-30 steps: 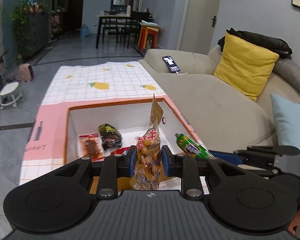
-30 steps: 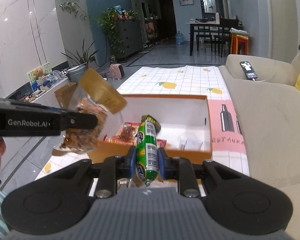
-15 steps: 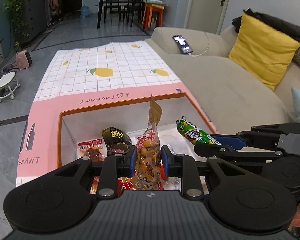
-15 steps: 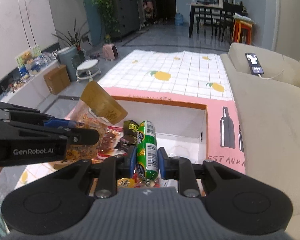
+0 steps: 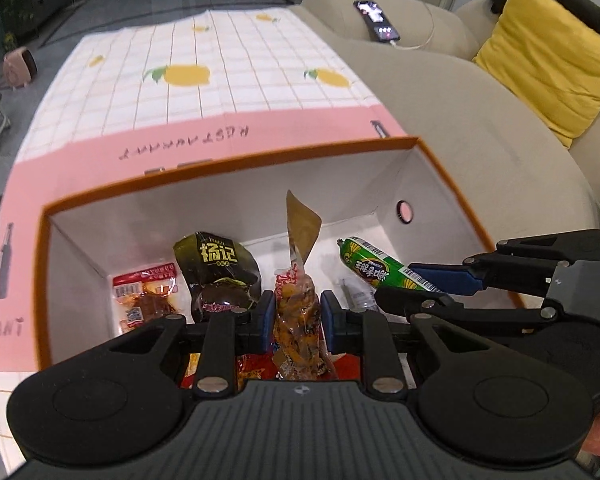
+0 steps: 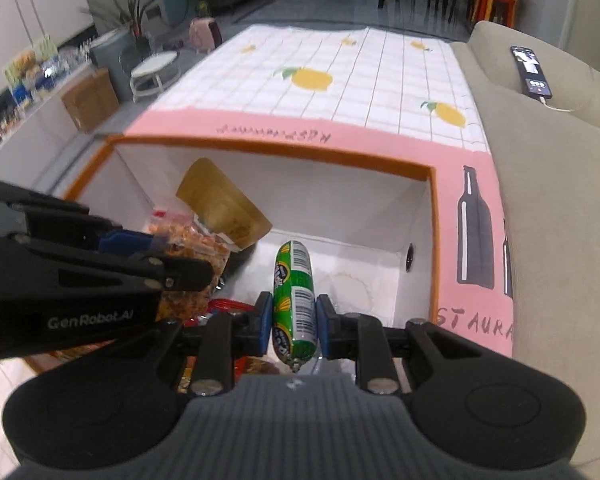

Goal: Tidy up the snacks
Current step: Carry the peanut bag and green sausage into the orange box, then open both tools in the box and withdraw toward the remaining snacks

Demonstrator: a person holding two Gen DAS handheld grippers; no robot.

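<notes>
Left gripper (image 5: 294, 316) fingers pinch the snack pouch (image 5: 298, 312). Right gripper (image 6: 291, 320) fingers pinch the green sausage (image 6: 294, 300). Both hang above the open box (image 5: 228, 160).

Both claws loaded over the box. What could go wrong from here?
1. The left claw and right claw sit close over the orange-rimmed box; their linkages could clash on release.
2. The green sausage is round and pinched near one end, so it may pivot or roll when released.
3. The tall snack bag could land on the dark packet, leaving a jumbled pile.
</notes>
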